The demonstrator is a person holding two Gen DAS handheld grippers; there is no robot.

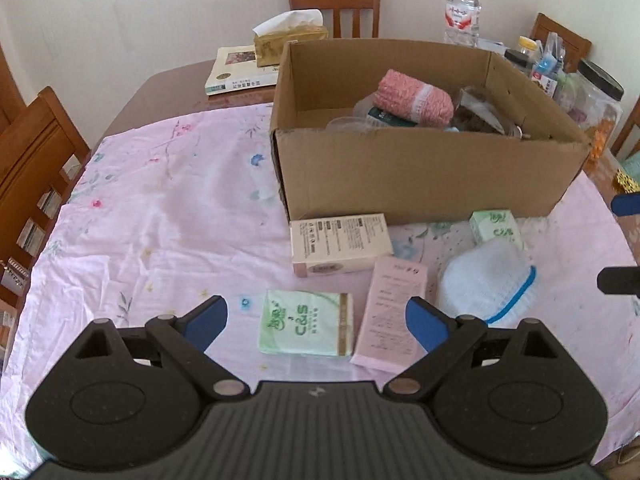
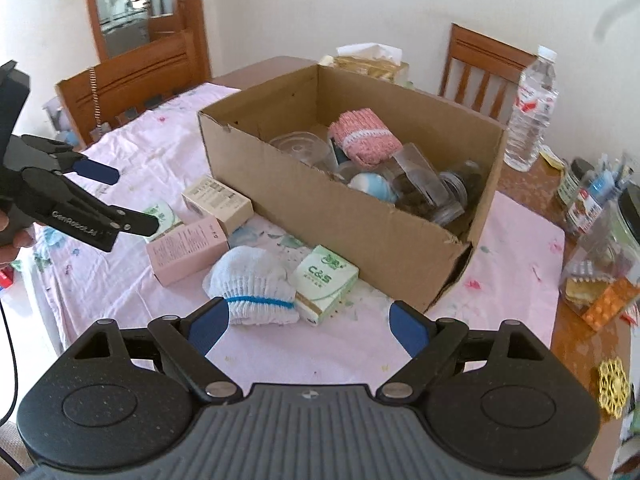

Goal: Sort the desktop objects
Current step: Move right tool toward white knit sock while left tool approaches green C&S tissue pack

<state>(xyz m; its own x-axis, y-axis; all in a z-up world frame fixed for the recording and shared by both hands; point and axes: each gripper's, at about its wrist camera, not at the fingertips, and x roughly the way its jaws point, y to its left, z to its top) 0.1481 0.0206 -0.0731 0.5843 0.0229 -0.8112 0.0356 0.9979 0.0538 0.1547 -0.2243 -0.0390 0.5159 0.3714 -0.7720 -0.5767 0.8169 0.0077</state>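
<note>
Left gripper (image 1: 316, 320): jaws apart, empty, above green tissue pack (image 1: 306, 330). Right gripper (image 2: 310, 320): jaws apart, empty, near white sock bundle (image 2: 252, 286). Pink box (image 1: 390, 314), cream box (image 1: 340, 244), second tissue pack (image 2: 324, 278): on cloth, near side of cardboard box (image 1: 420, 172).

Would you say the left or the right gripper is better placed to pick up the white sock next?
Right, probably. The open right gripper has the white sock just ahead of its fingers, while the open left gripper faces a green tissue pack.

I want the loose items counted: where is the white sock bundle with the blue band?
The white sock bundle lies on the pink cloth in front of the cardboard box, between the pink box and a green tissue pack, touching the pack.
</note>
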